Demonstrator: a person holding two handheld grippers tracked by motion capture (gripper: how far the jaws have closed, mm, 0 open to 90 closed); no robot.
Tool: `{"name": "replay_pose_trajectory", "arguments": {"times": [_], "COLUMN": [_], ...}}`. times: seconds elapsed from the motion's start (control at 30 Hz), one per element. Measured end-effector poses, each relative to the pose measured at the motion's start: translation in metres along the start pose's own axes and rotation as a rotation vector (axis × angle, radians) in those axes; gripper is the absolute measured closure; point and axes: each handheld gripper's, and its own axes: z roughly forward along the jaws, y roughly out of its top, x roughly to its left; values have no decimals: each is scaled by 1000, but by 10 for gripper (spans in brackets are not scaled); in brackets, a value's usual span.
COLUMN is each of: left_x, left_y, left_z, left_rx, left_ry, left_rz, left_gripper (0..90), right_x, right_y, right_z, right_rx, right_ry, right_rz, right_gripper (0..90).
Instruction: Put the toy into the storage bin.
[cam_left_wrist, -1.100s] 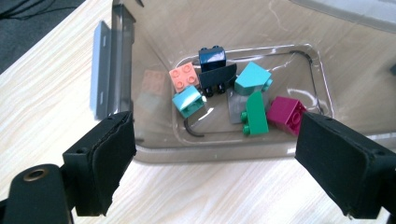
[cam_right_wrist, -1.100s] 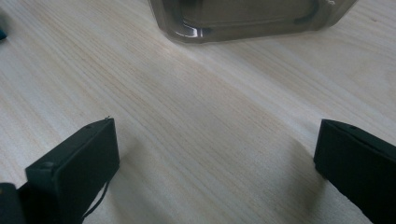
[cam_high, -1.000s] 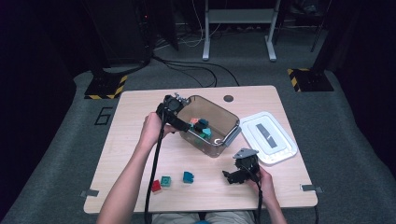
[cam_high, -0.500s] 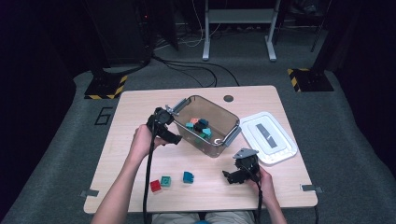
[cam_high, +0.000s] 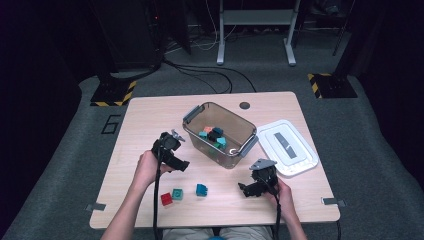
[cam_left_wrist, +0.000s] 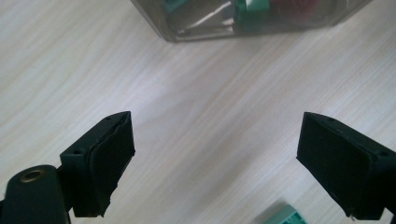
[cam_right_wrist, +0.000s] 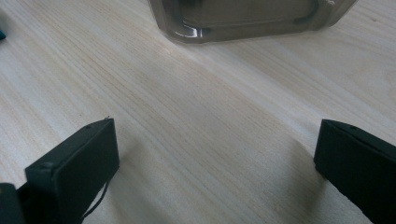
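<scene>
The pale wooden worktop (cam_high: 145, 125) carries a clear plastic bin (cam_high: 220, 134) whose cubes blur together. Near it lie teal (cam_high: 201, 189), green (cam_high: 177, 194) and red (cam_high: 166, 199) toy cubes. Left claw (cam_high: 181, 165) and right claw (cam_high: 243, 189) gape apart, empty.

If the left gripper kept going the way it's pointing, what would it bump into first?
Most likely the bare wooden table just short of the clear bin; the left gripper points down at it, open and empty. Depth is hard to judge.
</scene>
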Motion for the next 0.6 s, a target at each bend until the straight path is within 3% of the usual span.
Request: {"name": "replay_pose_trajectory", "arguments": {"times": [0.6], "left_x": [-13], "left_y": [-46], "left_z": [22], "left_rx": [66], "left_ry": [-55], "left_rz": [-33], "left_gripper": [81], "right_x": [-1], "right_y": [0], "right_z": [0], "right_rx": [1], "right_ry": [0], "right_rz": [-9], "right_gripper": [0]}}
